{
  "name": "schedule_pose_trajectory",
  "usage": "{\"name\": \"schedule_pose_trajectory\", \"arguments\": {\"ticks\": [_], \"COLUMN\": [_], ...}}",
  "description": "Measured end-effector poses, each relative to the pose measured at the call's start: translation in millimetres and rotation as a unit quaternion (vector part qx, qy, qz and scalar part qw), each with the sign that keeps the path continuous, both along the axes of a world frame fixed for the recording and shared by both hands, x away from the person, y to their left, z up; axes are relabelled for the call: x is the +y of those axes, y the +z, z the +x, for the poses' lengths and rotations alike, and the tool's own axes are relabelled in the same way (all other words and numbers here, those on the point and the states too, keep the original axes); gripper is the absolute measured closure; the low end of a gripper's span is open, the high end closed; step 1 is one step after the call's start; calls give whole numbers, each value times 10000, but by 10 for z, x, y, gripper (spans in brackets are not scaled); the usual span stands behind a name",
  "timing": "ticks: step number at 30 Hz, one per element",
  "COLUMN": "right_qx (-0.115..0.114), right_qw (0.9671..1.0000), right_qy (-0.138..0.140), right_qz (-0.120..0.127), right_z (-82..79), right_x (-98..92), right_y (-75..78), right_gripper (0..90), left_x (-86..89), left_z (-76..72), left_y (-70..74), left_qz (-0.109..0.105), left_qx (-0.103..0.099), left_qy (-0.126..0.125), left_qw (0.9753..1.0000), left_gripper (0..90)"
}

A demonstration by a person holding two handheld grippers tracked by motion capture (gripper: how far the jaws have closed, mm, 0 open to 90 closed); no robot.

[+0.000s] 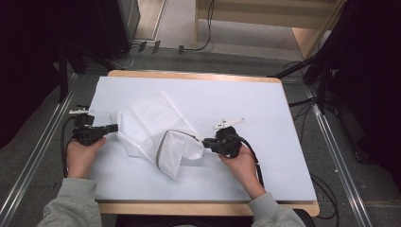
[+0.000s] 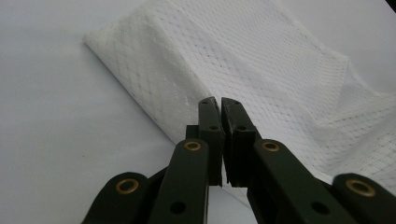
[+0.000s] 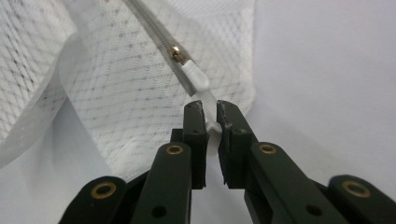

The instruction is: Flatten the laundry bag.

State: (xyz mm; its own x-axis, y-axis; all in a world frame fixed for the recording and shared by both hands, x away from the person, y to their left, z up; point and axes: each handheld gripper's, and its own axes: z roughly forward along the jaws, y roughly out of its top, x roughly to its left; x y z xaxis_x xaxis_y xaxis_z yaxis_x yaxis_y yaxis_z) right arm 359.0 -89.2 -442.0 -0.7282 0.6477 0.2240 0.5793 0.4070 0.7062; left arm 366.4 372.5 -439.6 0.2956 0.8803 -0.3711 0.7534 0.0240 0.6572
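Right gripper (image 3: 210,109) pinches the white plastic zipper pull (image 3: 201,88) of the white mesh laundry bag (image 1: 151,130); left gripper (image 2: 219,105) clamps the bag's edge on the white table (image 1: 265,109).

The high view looks down from above the table (image 1: 293,142); both gripper views sit close, sharing the mesh bag (image 1: 151,127).
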Motion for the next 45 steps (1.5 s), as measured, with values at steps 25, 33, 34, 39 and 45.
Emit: {"name": "schedule_pose_trajectory", "arguments": {"ticks": [25, 33, 34, 39, 45], "right_qx": [-83, -1, -6, 72, 41], "right_qw": [9971, 9964, 9965, 9965, 9965], "right_qy": [-752, -846, -839, -826, -815], "right_qz": [28, -41, -43, -112, -204], "right_z": [-56, -163, -177, -284, -407], "right_x": [-645, -770, -781, -814, -843], "right_y": [108, 85, 81, 56, 75], "right_gripper": [857, 856, 856, 855, 855], "left_x": [-173, -267, -271, -296, -279], "left_z": [235, 368, 384, 451, 508], "left_y": [-28, -37, -40, -35, -53], "left_qz": [-81, -102, -111, -5, 51], "left_qx": [13, 34, 35, 7, 18], "left_qy": [-162, -293, -294, -287, -190], "left_qw": [9998, 9995, 9995, 9996, 9998], "left_gripper": [886, 887, 887, 888, 900]}}
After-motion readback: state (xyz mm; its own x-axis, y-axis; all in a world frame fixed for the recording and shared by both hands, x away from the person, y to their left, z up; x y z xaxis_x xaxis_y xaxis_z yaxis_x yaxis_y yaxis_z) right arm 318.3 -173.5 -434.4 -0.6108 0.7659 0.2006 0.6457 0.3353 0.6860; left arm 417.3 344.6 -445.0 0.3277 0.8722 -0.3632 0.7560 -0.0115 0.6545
